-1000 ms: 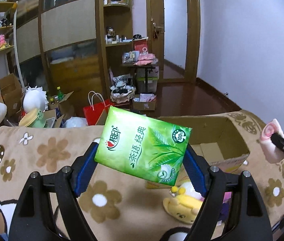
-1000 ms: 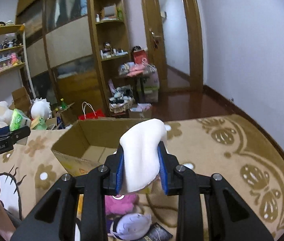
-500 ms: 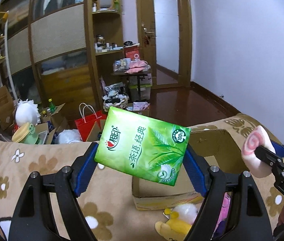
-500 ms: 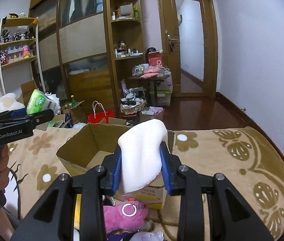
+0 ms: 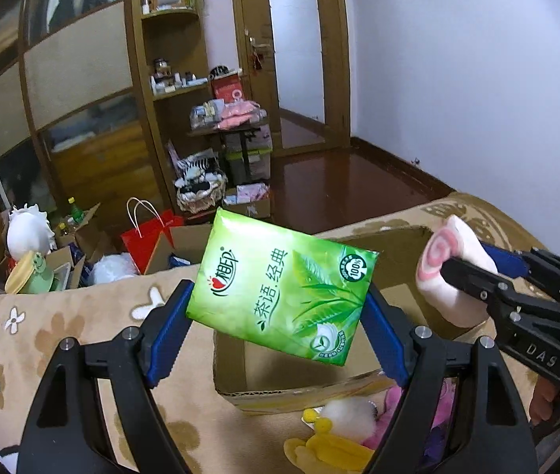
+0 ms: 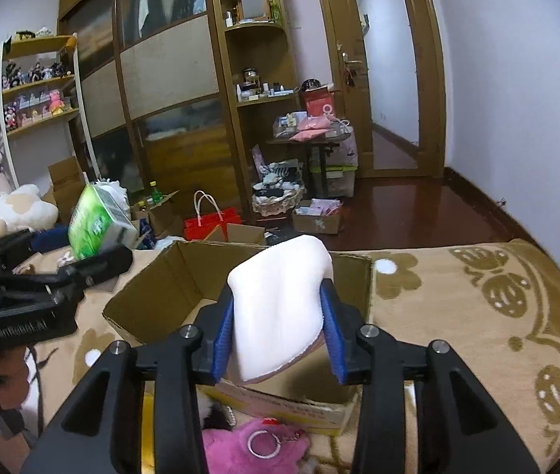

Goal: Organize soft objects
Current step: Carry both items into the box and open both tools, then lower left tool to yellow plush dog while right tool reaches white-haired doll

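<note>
My left gripper is shut on a green tissue pack and holds it above the near left part of an open cardboard box. My right gripper is shut on a white and pink roll-shaped plush, held over the box. In the left wrist view the plush shows its pink swirl end at the right. In the right wrist view the tissue pack shows at the left. The box stands on a beige flowered blanket.
A yellow plush and a white-pink plush lie in front of the box. A pink plush with a key ring lies below my right gripper. Beyond the bed edge are a red bag, boxes and shelves.
Both grippers have risen and moved toward the box and each other, still holding their objects. The box now lies right below them.
</note>
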`<state>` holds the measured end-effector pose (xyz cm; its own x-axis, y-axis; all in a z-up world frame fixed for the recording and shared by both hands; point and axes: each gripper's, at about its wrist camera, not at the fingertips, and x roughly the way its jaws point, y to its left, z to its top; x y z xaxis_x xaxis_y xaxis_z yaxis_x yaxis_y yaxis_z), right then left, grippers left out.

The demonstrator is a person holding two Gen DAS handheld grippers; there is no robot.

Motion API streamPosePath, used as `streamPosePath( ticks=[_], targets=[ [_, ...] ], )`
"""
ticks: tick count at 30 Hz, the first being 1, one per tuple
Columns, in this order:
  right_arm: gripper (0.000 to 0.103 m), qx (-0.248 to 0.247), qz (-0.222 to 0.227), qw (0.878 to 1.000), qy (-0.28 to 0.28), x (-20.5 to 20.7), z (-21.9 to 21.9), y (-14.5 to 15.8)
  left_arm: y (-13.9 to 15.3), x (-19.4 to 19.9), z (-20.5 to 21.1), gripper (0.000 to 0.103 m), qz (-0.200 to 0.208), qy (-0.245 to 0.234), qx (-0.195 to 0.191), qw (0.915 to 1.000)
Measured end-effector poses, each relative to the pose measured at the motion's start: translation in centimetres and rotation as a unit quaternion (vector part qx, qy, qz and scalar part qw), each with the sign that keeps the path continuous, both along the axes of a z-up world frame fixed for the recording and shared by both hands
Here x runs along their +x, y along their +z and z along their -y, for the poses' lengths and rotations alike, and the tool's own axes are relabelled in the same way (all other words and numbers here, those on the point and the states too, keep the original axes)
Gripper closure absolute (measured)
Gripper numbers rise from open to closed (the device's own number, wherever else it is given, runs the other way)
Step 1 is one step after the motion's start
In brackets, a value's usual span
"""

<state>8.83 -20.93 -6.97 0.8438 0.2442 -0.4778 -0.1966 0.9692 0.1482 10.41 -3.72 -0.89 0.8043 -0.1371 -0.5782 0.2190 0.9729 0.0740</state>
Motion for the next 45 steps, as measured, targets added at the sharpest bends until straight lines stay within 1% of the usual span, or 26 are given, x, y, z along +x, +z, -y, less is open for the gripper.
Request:
streamPosePath(
  ticks=[2,5,12,14,16,18,20,23,24,26,29,34,39,45],
  targets=[
    [0.059,0.007,-0.002,1.000,0.005,0.4,-0.1,-0.2,-0.5,0.4,0.0,0.022,-0.009,0.001,0.001,1.0000],
    [0.056,0.014,-0.004,1.000,0.017,0.8,-0.3,-0.4,-1.4,1.1,-0.4,0.022,-0.031,0.002,-0.012,0.9995],
    [0.052,0.019,-0.021,0.999,0.028,1.3,-0.8,-1.3,-3.1,2.1,-0.6,0.021,-0.064,0.005,-0.016,0.9978],
    [0.050,0.024,-0.025,0.999,0.028,1.3,-0.7,-1.3,-3.1,2.1,-0.8,0.011,-0.065,0.006,-0.023,0.9976],
    [0.047,0.029,-0.029,0.999,0.026,1.6,-0.4,-1.3,-2.9,1.8,-1.0,0.009,-0.057,0.007,-0.027,0.9980],
    [0.040,0.034,-0.028,0.999,0.024,1.5,-0.2,-1.4,-2.8,1.7,-1.1,0.008,-0.056,0.009,-0.019,0.9982],
    [0.024,0.041,-0.021,0.999,0.021,1.2,0.1,-1.2,-2.7,1.6,-1.2,0.008,-0.057,0.013,-0.013,0.9982],
    [0.012,0.046,-0.015,0.999,0.011,0.8,0.4,-0.7,-2.6,1.3,-1.8,0.006,-0.060,0.022,-0.012,0.9979],
    [0.010,0.048,-0.014,0.999,0.007,0.6,0.5,-0.6,-2.5,1.1,-2.0,0.005,-0.060,0.026,-0.013,0.9978],
    [0.001,0.052,-0.013,0.999,0.001,0.0,0.8,-0.4,-2.2,0.7,-2.3,0.003,-0.055,0.032,-0.013,0.9979],
    [0.000,0.050,-0.013,0.999,-0.007,-1.0,1.2,0.0,-1.8,-0.2,-2.7,0.003,-0.049,0.039,-0.011,0.9980],
    [0.000,0.045,-0.022,0.999,-0.014,-2.6,1.7,0.5,-1.1,-2.2,-2.8,0.002,-0.053,0.033,-0.005,0.9980],
    [0.000,0.048,-0.030,0.998,-0.019,-4.8,2.2,0.8,-0.6,-4.8,-3.2,0.002,-0.070,0.026,-0.025,0.9969],
    [0.000,0.048,-0.051,0.997,-0.036,-7.5,2.5,0.7,-0.4,-7.1,-3.0,0.002,-0.083,0.024,-0.005,0.9963]
  ],
)
